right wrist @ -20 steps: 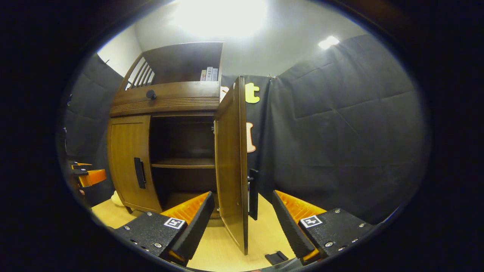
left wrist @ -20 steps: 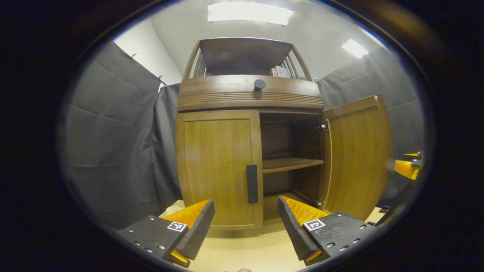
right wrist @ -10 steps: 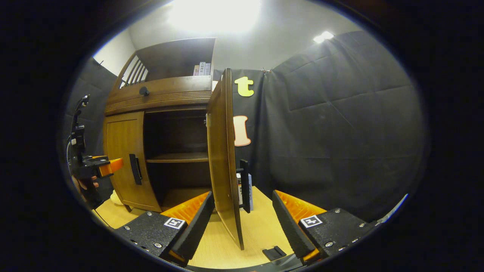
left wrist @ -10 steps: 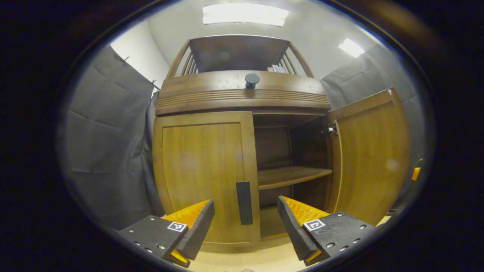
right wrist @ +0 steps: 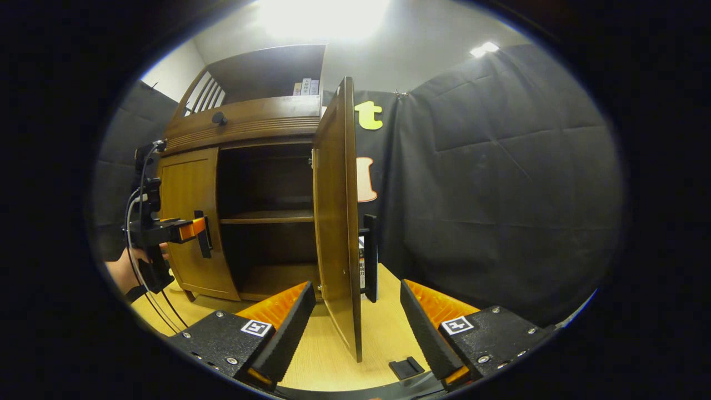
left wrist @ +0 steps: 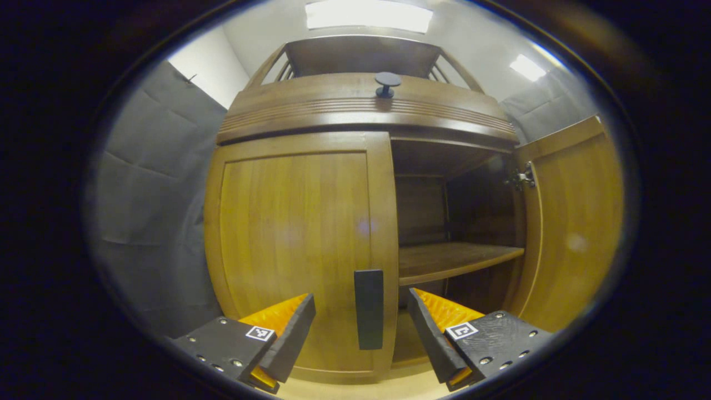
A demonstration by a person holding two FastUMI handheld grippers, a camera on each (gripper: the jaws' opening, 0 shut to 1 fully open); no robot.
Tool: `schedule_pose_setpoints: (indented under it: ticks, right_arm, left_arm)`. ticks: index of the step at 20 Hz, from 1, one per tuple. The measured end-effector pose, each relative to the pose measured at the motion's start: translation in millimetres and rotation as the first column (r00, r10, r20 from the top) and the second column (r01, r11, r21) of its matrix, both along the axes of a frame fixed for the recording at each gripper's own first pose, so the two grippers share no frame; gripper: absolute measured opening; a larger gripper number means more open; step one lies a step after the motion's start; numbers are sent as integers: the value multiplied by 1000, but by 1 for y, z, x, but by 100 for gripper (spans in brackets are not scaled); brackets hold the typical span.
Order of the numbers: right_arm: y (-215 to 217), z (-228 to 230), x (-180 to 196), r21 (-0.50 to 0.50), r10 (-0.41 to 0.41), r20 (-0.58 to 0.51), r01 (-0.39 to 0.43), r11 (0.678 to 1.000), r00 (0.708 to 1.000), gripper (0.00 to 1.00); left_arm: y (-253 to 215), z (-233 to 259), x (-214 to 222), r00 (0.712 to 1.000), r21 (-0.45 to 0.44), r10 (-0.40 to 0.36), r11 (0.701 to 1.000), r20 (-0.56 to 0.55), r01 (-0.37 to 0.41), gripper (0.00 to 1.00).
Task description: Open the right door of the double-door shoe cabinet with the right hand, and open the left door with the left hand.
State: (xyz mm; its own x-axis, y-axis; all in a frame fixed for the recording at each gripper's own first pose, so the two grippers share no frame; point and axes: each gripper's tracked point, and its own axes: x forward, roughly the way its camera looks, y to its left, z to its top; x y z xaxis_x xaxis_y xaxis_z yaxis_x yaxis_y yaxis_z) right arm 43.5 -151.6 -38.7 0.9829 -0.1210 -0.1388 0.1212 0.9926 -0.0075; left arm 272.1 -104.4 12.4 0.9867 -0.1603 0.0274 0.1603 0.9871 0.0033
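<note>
In the left gripper view, the left tool (left wrist: 361,333) stands wide open at the bottom centre of the frame, holding nothing. The black handle (left wrist: 369,309) of the closed left door (left wrist: 294,244) sits right between its fingers, lined up, I judge, for a grab. The right door (left wrist: 572,222) stands swung out at the right of the frame, baring the inner shelf (left wrist: 455,260).

In the right gripper view, the right tool (right wrist: 358,328) is open and empty, its fingers either side of the open right door's lower edge (right wrist: 339,222), clear of the door's handle (right wrist: 371,258). At the left of the frame the left tool (right wrist: 191,229) reaches the left door's handle (right wrist: 201,233), a hand (right wrist: 125,269) behind it.
</note>
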Motion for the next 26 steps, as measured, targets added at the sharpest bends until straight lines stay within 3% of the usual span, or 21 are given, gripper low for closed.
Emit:
schedule_pose_setpoints:
  ticks: [2,4,5,9,11,14,18,22,23,24,25,26]
  right_arm:
    - [2,-2,1,1,11,-5,-11,1000,1000,94]
    - [4,-6,1,2,20,-15,-20,1000,1000,94]
    - [4,-8,1,2,24,-23,-24,1000,999,94]
    - [6,-14,1,4,35,-40,-34,999,999,95]
    - [8,-16,2,9,37,-39,-37,999,999,95]
    - [12,-13,3,11,45,-33,-45,999,998,95]
    - [19,-10,0,6,60,-26,-59,998,998,94]
    - [26,-9,-3,12,67,-23,-67,998,997,95]
    - [29,-9,-4,17,72,-25,-72,997,997,94]
    - [32,-9,-5,25,78,-25,-78,997,997,94]
    - [35,-7,-5,31,82,-22,-81,996,996,95]
    - [37,-6,-6,34,86,-16,-85,996,996,95]
  left_arm:
    - [0,-10,17,1000,2,7,1000,-24,-7,95]
    - [-1,-20,30,998,-3,15,1000,-58,-15,95]
    - [-3,-26,35,997,-7,9,1000,-72,-9,100]
    - [-4,-35,42,996,-13,16,1000,-84,-18,55]
    - [-8,-36,46,996,-5,-6,1000,-91,6,55]
    - [-16,-43,43,994,1,-22,1000,-108,23,36]
    - [-16,-45,43,993,-29,-16,999,-120,13,27]
    - [-10,-42,29,993,-30,-26,999,-116,22,27]
    - [-8,-42,24,993,-34,-27,999,-115,23,18]
    - [-7,-41,20,993,-38,-30,999,-115,26,27]
    - [-4,-41,14,993,-40,-34,999,-113,30,27]
    - [-3,-40,9,993,-38,-39,999,-113,35,17]
